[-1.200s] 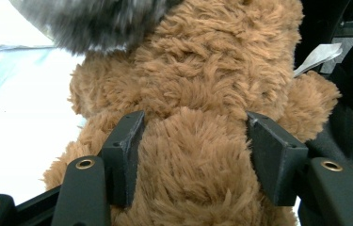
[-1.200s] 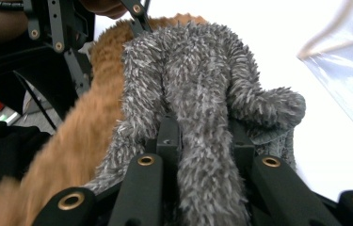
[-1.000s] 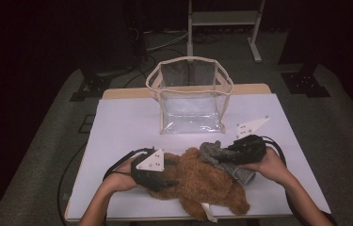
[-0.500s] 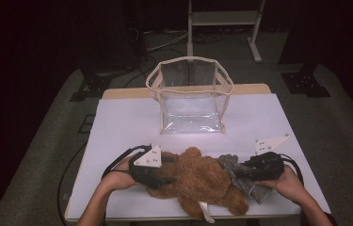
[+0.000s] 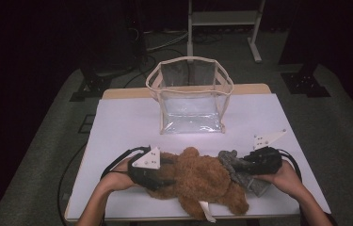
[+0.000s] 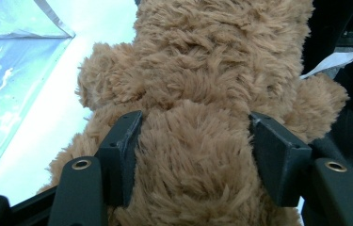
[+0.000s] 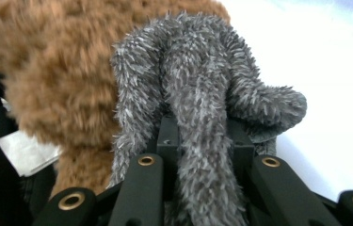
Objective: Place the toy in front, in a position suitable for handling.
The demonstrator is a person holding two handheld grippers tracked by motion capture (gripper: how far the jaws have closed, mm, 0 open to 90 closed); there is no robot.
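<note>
A brown teddy bear lies on the white table near the front edge. My left gripper is shut on the bear's left side. In the left gripper view its two pads press into the brown fur. A grey fuzzy cloth lies against the bear's right side, and my right gripper is shut on it. The right gripper view has the grey fuzzy cloth bunched between my right gripper's jaws, with the bear behind it.
A clear plastic bag with a beige rim stands open at the back middle of the table. A white tag sticks out from the bear at the front edge. Dark floor, cables and a metal stand surround the table.
My right gripper has moved right and toward the front edge, drawing the grey cloth off the top of the bear to its right side. The left gripper has stayed on the bear.
</note>
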